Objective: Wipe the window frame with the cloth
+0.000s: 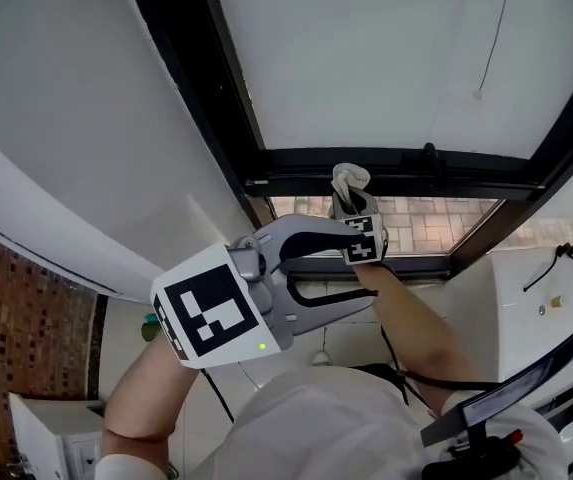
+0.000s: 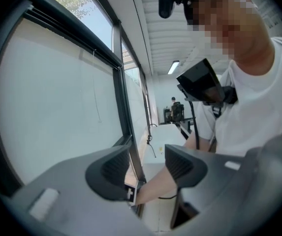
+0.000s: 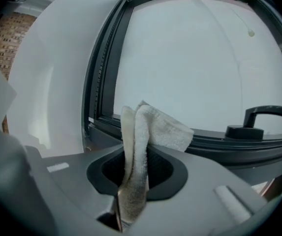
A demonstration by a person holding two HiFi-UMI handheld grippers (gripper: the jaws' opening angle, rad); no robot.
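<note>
The wiping looks about to begin: the right hand-held gripper [image 3: 137,173] has its jaws closed on the cloth [image 3: 153,127], whose free end stands up at the dark horizontal bar of the window frame [image 1: 396,158] in the upper middle of the head view, though contact cannot be told. The next move likely calls for pressing that end onto the bar and drawing it along, minding the handle [image 3: 259,119] at right. Only the left gripper view shows the left hand-held gripper [image 2: 147,167] wide apart and empty.
</note>
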